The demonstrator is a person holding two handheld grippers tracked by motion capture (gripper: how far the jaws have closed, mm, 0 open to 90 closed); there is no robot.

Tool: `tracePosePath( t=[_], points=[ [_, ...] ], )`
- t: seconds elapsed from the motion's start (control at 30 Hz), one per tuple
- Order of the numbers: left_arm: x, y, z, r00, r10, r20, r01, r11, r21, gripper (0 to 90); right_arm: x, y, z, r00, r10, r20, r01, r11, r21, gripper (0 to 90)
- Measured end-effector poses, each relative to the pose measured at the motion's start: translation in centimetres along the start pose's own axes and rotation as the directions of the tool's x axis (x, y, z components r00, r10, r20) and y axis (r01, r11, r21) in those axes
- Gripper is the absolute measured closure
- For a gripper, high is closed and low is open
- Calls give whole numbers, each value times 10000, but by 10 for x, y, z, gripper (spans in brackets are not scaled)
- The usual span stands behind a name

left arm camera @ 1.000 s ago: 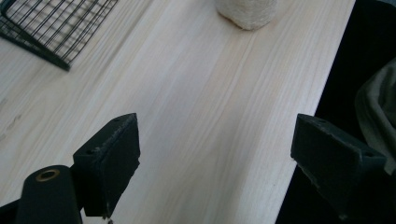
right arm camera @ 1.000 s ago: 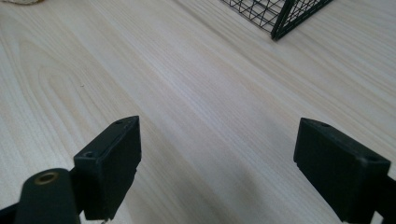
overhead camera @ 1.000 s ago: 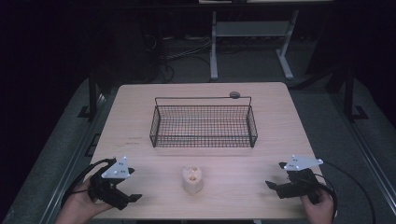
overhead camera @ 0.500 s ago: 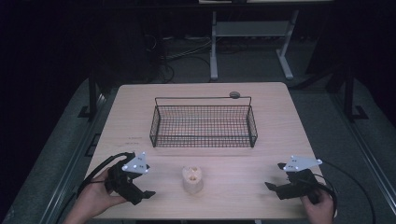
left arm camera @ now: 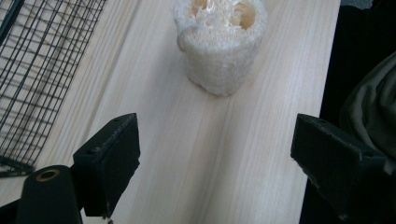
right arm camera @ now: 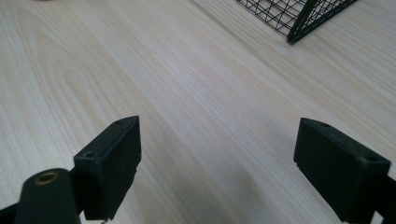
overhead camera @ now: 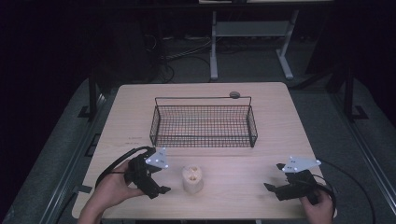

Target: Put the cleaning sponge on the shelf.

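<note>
A pale loofah piece (overhead camera: 192,179) stands upright on the wooden table (overhead camera: 243,158) near its front edge, cream with holes in its top (left arm camera: 219,39). My left gripper (overhead camera: 161,185) is open just left of it, jaws wide apart and pointing at it, nothing between them (left arm camera: 212,158). My right gripper (overhead camera: 273,179) rests open at the front right, well apart from the loofah, with bare table between its jaws (right arm camera: 217,158). A black wire basket (overhead camera: 203,122) stands behind the loofah at mid-table.
A small dark round object (overhead camera: 234,94) lies by the basket's far right corner. The basket's corner shows in the right gripper view (right arm camera: 303,18) and its mesh in the left gripper view (left arm camera: 37,70). Cables trail from both grippers.
My left gripper has moved right along the front of the table, closing in on the loofah. The right gripper has stayed still.
</note>
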State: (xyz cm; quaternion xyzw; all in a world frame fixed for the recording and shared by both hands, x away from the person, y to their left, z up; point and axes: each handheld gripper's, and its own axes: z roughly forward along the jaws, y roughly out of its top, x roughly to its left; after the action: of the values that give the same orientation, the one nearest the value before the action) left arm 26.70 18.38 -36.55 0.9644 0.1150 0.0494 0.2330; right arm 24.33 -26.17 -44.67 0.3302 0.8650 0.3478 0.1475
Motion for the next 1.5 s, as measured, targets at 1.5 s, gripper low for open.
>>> tracePosePath(
  t=[1.5],
  points=[
    [12,59,48,9944,498,937,-605,9914,1159,152,-2,-4,-6,9992,194,-361,-211,9987,-470,143]
  ],
)
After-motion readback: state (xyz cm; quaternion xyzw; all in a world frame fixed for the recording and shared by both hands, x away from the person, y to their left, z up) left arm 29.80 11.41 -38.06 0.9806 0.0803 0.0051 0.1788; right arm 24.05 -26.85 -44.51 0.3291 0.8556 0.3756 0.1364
